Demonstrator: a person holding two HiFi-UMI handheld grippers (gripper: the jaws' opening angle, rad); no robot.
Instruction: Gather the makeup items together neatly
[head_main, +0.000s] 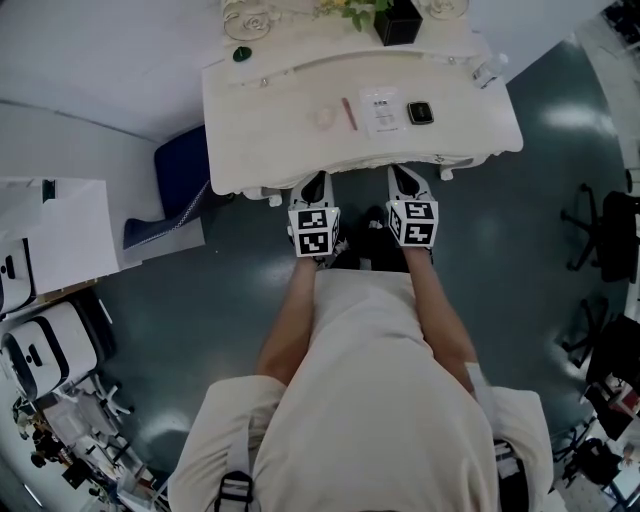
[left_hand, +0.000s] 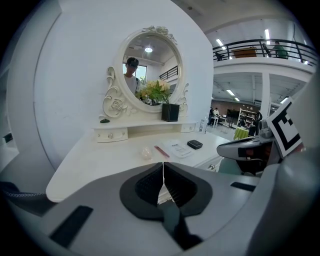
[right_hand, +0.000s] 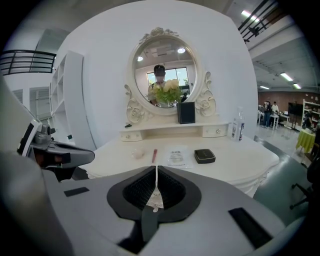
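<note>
A: Tongs?
B: L gripper (left_hand: 163, 165), R gripper (right_hand: 157, 170) both clenched, nothing held, at near edge of vanity (head_main: 265, 125).
A: Items?
B: Compact (head_main: 419, 112), pink stick (head_main: 349, 113), packet (head_main: 381, 110), pale blob (head_main: 325, 117) strung across mid-top, apart.
A: Risk?
B: Prob. closed tips shove stick, scatter row if not opened first.

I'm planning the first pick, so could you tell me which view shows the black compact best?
The right gripper view: the compact shows largest there, unblocked. The head view shows it small, from above; the left gripper view shows it small and farther off.
</note>
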